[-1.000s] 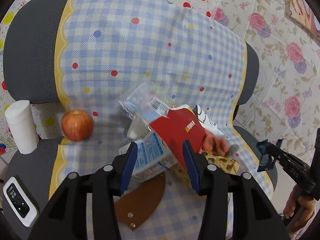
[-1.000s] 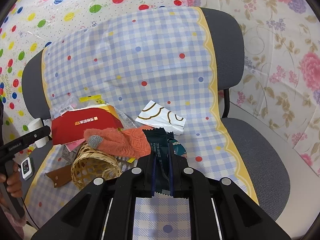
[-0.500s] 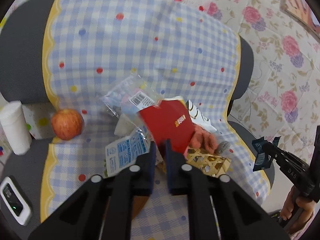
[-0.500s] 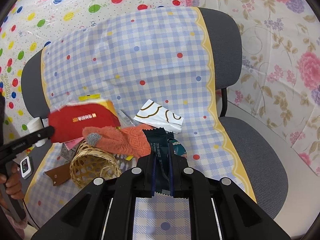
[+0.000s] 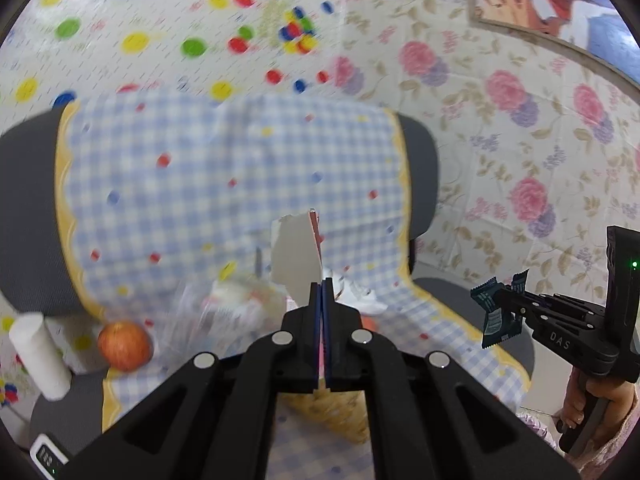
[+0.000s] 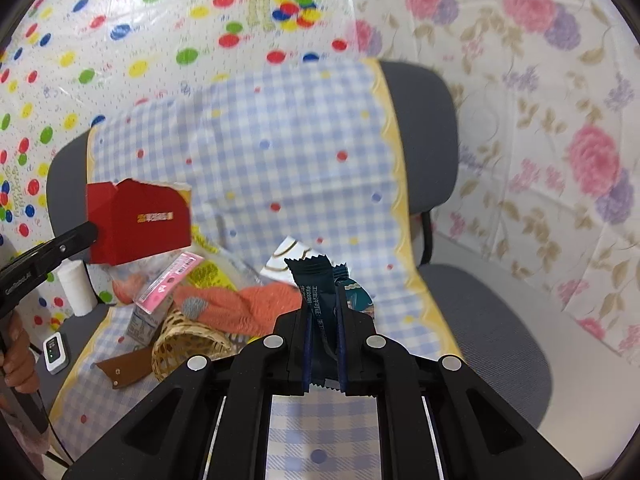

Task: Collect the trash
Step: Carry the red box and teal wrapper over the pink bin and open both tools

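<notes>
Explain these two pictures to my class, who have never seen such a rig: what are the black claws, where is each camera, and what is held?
A person holds a two-fingered tool in each hand; a camera on each looks along its fingers. In the left camera's view, the left claw is shut on a red carton, lifted above the chair. In the right camera's view, the right claw is shut on a dark wrapper. On the checked cloth over the chair lie an orange glove, a woven basket, an apple and more wrappers.
</notes>
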Demonstrator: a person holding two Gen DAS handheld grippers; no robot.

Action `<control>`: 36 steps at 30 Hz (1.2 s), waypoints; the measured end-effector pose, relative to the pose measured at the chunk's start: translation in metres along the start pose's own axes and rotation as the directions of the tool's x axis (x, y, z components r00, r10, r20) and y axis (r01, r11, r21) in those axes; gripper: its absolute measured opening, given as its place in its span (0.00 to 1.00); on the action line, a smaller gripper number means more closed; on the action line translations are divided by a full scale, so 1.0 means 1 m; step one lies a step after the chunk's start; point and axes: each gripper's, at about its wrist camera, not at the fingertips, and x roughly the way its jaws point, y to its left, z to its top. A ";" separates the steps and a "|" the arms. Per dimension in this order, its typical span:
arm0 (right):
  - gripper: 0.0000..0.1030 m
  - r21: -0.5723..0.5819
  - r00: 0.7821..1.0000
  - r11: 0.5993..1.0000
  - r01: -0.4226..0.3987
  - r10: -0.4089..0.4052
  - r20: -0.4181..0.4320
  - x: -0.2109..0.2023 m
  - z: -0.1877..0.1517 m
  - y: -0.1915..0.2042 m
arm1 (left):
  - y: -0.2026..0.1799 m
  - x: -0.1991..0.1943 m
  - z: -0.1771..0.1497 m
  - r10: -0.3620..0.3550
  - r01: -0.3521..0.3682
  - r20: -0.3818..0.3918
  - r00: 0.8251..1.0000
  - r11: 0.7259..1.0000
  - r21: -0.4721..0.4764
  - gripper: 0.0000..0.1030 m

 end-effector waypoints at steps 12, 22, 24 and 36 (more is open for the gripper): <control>0.10 0.021 0.992 0.995 0.102 -0.104 0.075 -0.073 -0.020 -0.031 | -0.079 -0.021 -0.007 -0.201 0.196 0.032 0.979 0.974 0.117 0.00; 0.10 0.073 0.971 0.969 0.235 -0.238 0.032 -0.133 -0.067 -0.058 | -0.139 -0.037 -0.058 -0.381 0.386 -0.059 0.923 0.908 0.166 0.00; 0.10 0.089 0.965 0.962 0.258 -0.261 0.023 -0.142 -0.077 -0.062 | -0.149 -0.041 -0.068 -0.413 0.420 -0.077 0.907 0.890 0.175 0.00; 0.10 0.184 0.904 0.885 0.427 -0.417 -0.095 -0.188 -0.158 -0.094 | -0.211 -0.046 -0.127 -0.549 0.595 -0.240 0.801 0.776 0.211 0.00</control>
